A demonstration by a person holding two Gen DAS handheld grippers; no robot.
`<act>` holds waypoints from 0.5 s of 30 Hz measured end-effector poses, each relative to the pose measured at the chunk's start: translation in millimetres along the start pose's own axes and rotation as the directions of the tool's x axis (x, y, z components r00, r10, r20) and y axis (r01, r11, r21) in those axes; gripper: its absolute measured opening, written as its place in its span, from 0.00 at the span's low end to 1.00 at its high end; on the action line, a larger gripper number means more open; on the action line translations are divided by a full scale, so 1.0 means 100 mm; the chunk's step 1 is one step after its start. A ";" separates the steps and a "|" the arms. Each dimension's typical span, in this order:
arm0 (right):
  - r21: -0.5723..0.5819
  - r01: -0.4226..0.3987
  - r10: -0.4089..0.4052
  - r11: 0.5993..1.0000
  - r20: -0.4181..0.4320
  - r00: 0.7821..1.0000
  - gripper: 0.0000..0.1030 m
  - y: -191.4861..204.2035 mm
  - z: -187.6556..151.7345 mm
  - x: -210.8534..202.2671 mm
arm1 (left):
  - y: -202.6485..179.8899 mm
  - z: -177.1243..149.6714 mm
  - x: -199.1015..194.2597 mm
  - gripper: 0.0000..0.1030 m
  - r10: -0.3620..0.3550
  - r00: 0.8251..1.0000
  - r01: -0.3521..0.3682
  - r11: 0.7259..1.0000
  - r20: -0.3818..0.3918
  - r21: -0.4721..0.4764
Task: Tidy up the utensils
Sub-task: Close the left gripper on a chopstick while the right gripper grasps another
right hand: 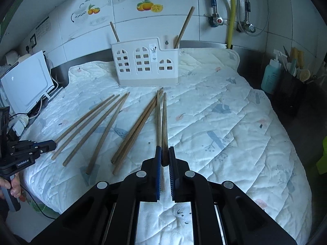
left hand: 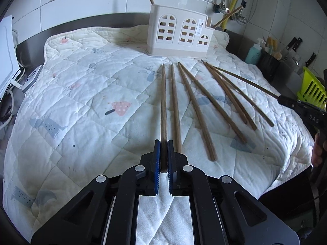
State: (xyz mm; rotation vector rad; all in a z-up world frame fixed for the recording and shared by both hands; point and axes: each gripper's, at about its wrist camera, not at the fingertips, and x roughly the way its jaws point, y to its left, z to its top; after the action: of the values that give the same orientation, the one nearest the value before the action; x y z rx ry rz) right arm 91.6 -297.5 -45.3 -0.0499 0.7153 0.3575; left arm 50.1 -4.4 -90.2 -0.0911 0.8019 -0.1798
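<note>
My left gripper is shut on the near end of a brown wooden chopstick that points away toward the white house-shaped utensil holder. Several more chopsticks lie fanned out on the quilt to its right. My right gripper is shut on another chopstick, its tip raised slightly off the quilt; a loose one lies just beside it. The holder has two chopsticks standing in it. Each gripper shows in the other's view: the right and the left.
A white patterned quilt covers the counter. A white appliance with cables stands at the left. At the right are a teal pump bottle, a black pot of utensils, knives and a green rack. Pipes run down the tiled wall.
</note>
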 end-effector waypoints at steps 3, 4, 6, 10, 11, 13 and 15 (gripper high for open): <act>-0.006 -0.005 0.006 1.000 0.041 0.999 0.07 0.01 0.12 -0.13 | 0.02 0.07 -0.09 0.04 -0.012 1.000 0.012 1.000 0.027 -0.007; -0.007 -0.007 0.008 1.000 0.055 0.998 0.07 0.01 0.17 -0.18 | 0.02 0.10 -0.12 0.04 -0.015 0.999 0.015 1.000 0.038 -0.006; -0.007 -0.017 0.017 1.000 0.082 0.997 0.07 0.00 0.26 -0.27 | 0.02 0.16 -0.18 0.04 -0.014 0.998 0.014 1.000 0.062 -0.001; -0.008 -0.025 0.026 1.000 0.127 0.992 0.07 -0.02 0.43 -0.38 | 0.05 0.30 -0.27 0.04 -0.019 0.995 0.019 1.000 0.100 0.002; -0.008 -0.027 0.028 1.000 0.135 0.990 0.07 -0.03 0.47 -0.40 | 0.05 0.34 -0.28 0.04 -0.019 0.994 0.019 1.000 0.108 0.006; -0.012 -0.030 0.032 0.999 0.150 0.988 0.07 -0.05 0.57 -0.43 | 0.05 0.41 -0.31 0.04 -0.020 0.992 0.018 1.000 0.123 0.020; -0.023 -0.028 0.032 0.999 0.162 0.986 0.07 -0.04 0.65 -0.45 | 0.05 0.48 -0.33 0.04 -0.023 0.991 0.019 0.999 0.132 0.032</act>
State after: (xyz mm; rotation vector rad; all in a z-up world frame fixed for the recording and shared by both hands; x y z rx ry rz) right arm 103.2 -304.4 32.8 -0.0289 0.5512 0.3930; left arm 63.2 7.1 -34.4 -0.0816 0.6664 -0.2034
